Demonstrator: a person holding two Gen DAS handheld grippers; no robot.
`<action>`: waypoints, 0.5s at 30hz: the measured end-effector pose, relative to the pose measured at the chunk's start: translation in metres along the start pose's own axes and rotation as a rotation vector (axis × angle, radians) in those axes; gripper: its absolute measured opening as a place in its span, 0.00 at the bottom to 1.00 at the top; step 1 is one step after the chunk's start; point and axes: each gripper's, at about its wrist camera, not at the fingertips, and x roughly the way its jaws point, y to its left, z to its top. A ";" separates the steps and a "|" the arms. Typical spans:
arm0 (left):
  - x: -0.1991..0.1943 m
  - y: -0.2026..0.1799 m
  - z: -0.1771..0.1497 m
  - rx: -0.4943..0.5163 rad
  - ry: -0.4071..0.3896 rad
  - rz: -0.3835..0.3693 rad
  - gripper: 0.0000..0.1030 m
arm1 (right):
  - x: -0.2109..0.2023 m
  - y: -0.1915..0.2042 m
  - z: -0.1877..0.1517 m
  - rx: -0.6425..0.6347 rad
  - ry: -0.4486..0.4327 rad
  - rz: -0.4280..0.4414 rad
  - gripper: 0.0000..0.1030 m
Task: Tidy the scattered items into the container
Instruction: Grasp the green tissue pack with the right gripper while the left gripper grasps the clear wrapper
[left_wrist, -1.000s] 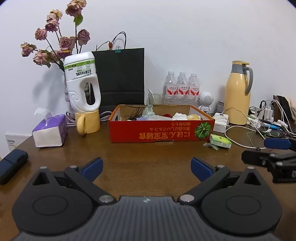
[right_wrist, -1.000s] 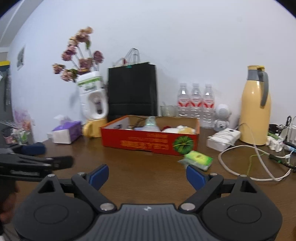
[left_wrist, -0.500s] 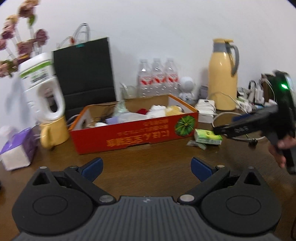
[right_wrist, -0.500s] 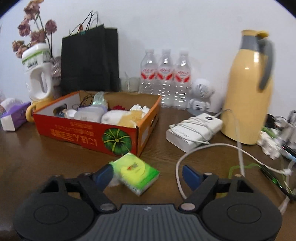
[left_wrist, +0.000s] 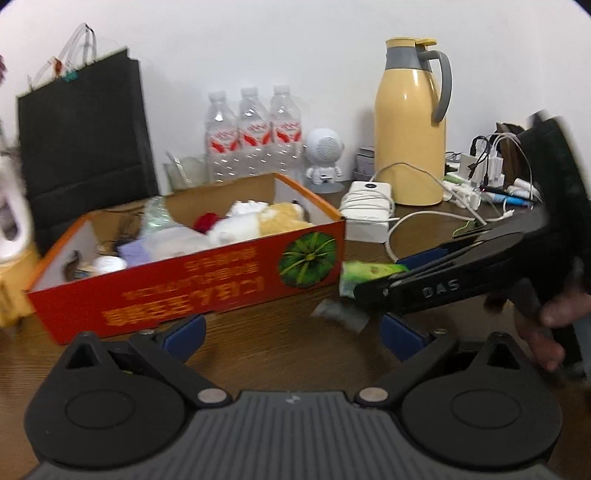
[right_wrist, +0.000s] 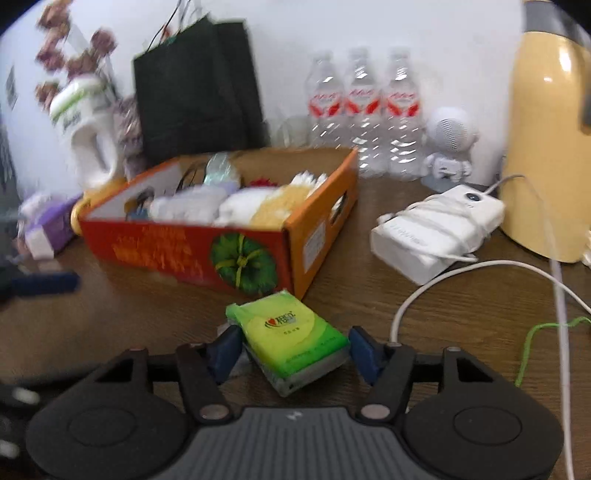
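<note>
**Tissue pack lies between the right claw's closing jaws, its long axis askew**

Although the green tissue pack (right_wrist: 291, 338) already lies between the blue pads (right_wrist: 225, 350) of the right claw (right_wrist: 295, 352), it is not squared to them: its long axis runs diagonally, from the near right corner toward the far left, so that the left pad is seen at or very near one long side while a small gap is left at the right pad. The jaws are closing, about half open, and no firm grip is shown yet; the pack rests flat on the table (right_wrist: 443, 325). It is judged that the pack may be turned a little as the pads meet it.

The left claw (left_wrist: 293, 332) is held wide open with nothing between its pads, further from the pack than the right one; in its view the right claw's black arm crosses in front of the pack (left_wrist: 364, 271), with a hand (left_wrist: 554, 314) on the grip.

Just beyond the pack stands the red cardboard box (right_wrist: 184, 254), its near corner with the green pumpkin print almost touching the pack's far end. The box is already partly filled with soft items. From the pack, the opening lies ahead and to the left, so a short lift over the near wall is judged to be all that is called for
</note>
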 end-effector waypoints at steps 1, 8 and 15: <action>0.008 -0.001 0.003 -0.019 0.010 -0.012 1.00 | -0.008 -0.002 0.002 0.011 -0.023 -0.009 0.60; 0.068 -0.007 0.020 -0.079 0.158 -0.066 0.50 | -0.044 -0.017 0.008 0.119 -0.160 -0.003 0.60; 0.085 -0.006 0.019 -0.129 0.175 -0.070 0.39 | -0.044 -0.015 0.008 0.123 -0.160 -0.035 0.60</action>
